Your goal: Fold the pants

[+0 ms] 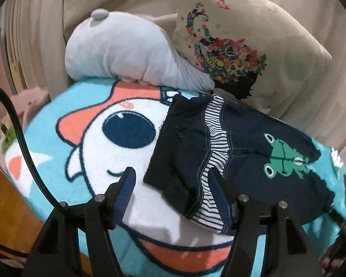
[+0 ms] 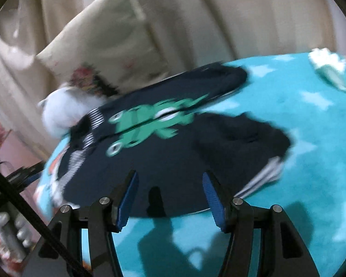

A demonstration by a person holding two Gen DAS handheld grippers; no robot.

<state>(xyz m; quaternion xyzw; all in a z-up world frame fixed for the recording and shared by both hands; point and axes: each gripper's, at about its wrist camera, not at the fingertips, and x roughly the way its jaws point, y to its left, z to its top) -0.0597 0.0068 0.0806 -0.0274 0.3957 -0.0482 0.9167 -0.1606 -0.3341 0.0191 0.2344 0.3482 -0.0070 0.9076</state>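
Note:
Small navy pants (image 1: pixel 253 161) with a striped waistband lining and a green frog patch (image 1: pixel 283 159) lie on a turquoise cartoon blanket (image 1: pixel 80 106). My left gripper (image 1: pixel 173 184) is open over the waistband end. The cloth's edge lies between its fingers, close to the right one, and the left pad (image 1: pixel 126 184) is clear of it. The right wrist view is blurred. It shows the same pants (image 2: pixel 163 157) and frog (image 2: pixel 150 120) from the other side. My right gripper (image 2: pixel 170 184) is open just over their near edge, and I cannot tell whether its pads touch the fabric.
A grey plush toy (image 1: pixel 126 50) and a cream pillow with a floral print (image 1: pixel 253 34) rest at the blanket's far edge, against beige curtains. The blanket (image 2: pixel 288 207) stretches to the right of the pants. Wooden floor (image 1: pixel 9 196) shows lower left, and a black cable (image 1: pixel 18 127) crosses there.

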